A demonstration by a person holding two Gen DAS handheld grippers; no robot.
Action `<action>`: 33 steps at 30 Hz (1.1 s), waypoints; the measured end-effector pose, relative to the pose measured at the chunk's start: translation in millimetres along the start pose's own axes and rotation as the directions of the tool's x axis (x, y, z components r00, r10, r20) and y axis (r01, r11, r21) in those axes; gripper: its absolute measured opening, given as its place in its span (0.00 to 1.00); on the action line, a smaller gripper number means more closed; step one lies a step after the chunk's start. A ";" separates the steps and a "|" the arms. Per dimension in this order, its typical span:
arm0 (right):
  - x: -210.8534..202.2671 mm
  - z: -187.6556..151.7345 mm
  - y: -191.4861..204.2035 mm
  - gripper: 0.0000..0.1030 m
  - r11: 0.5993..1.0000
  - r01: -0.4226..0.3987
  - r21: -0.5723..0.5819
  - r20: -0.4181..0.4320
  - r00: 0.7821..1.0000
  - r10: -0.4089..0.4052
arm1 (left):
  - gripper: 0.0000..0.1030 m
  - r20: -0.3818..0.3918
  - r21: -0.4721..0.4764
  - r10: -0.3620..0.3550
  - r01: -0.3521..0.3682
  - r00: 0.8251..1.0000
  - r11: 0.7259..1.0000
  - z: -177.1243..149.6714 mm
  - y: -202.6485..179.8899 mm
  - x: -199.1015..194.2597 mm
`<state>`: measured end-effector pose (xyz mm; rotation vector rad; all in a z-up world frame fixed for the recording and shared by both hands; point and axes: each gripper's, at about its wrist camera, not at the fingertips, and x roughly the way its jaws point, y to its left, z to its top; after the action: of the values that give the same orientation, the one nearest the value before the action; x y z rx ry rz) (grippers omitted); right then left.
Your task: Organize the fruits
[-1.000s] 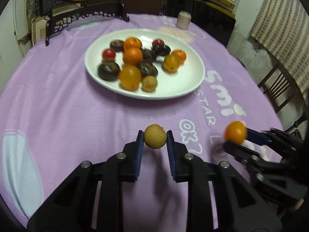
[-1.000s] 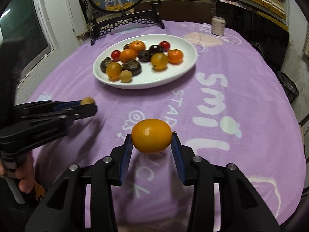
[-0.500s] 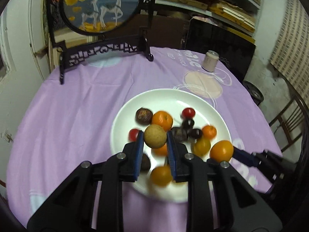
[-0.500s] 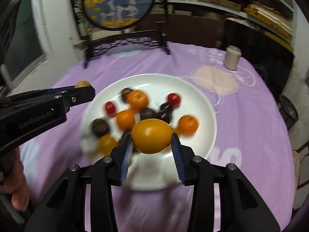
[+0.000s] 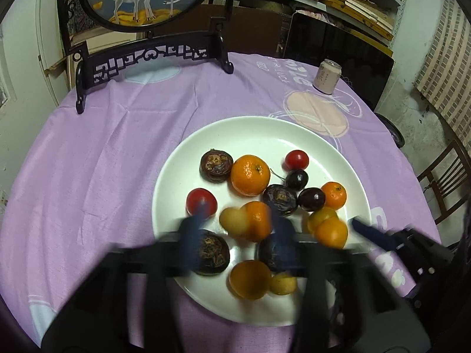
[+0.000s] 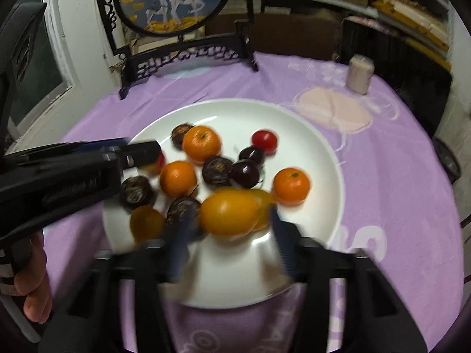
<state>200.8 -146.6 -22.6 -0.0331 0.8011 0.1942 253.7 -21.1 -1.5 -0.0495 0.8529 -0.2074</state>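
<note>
Both grippers, a second ago short of the plate (image 5: 294, 135), are now over it, fingers spreading: left gripper (image 5: 235, 223) releasing the tan fruit (image 5: 232, 220), right gripper (image 6: 228, 229) the orange fruit (image 6: 229, 213)

Dim indoor light, warm cast. Heavy motion blur on both tongs and nearest fruit; the plate (image 5: 259, 129) shows mild glare. Fisheye bending and dark vignette at edges.

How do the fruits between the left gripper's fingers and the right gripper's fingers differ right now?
The left gripper has a small, round, tan fruit; the right gripper has a larger, oval, orange-yellow fruit. Both are blurred over the white plate, between opening jaws whose pads have come away.
</note>
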 end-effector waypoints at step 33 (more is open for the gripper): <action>-114.4 -90.8 14.2 0.69 0.996 0.083 0.037 0.001 0.997 -0.083 | 0.98 0.101 0.080 0.044 -0.052 0.994 0.995 -135.1 -8.4 -142.9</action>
<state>56.0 -160.4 -3.3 -0.0308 0.7989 0.1009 59.5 4.8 16.8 0.0376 0.7449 -0.1935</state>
